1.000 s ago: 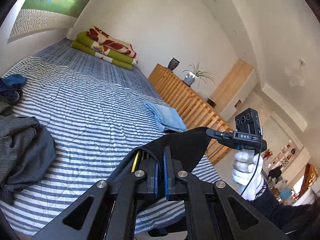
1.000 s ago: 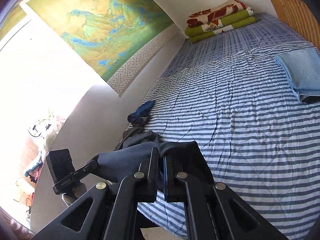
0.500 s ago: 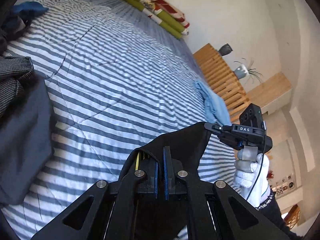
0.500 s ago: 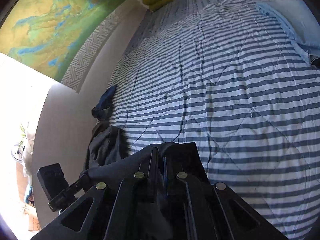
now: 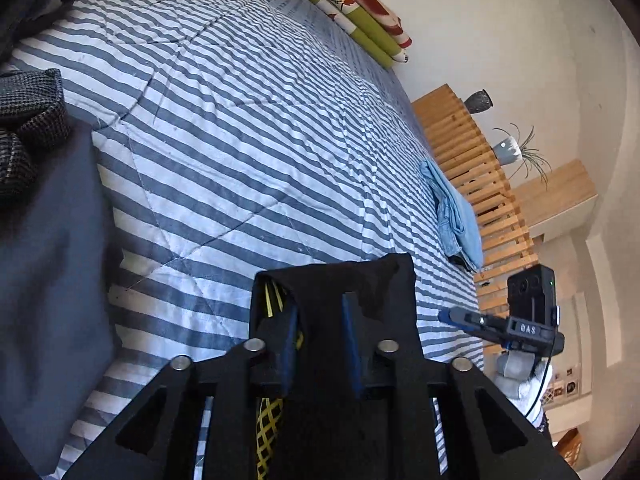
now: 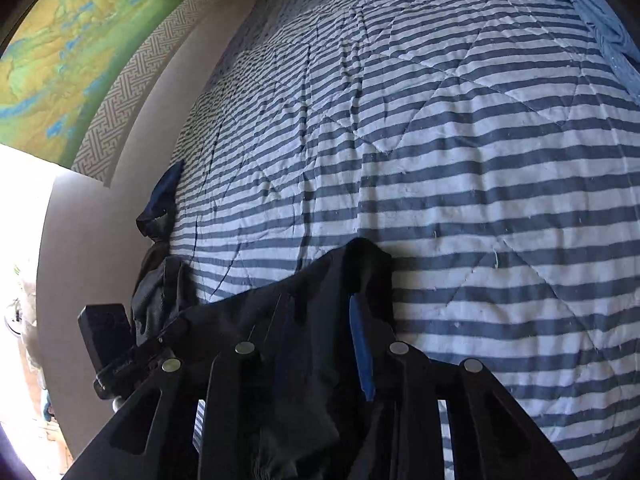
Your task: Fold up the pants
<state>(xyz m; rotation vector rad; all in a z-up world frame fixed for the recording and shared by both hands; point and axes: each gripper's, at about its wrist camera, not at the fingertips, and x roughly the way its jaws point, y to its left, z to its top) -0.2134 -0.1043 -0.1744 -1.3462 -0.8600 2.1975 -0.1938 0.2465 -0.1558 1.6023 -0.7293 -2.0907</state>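
the left gripper (image 5: 318, 338) and right gripper (image 6: 326, 334) each point down at the striped bed (image 5: 248, 128), jaws opening, pads off the black pants (image 5: 344, 280) edge lying loose between them. the edge runs sideways from one gripper to the other, equally near both, at the bed's near side.

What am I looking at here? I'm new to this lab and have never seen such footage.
A person holds a hand-held gripper in each hand; a fisheye camera on each looks forward along its fingers. One picture comes from the left gripper, the other from the right gripper. Both reach over a striped bed. Black pants lie between the jaws of both, which are opening. Folded blue jeans, a grey garment and green bedding also lie there. The white-gloved hand holds the right gripper.
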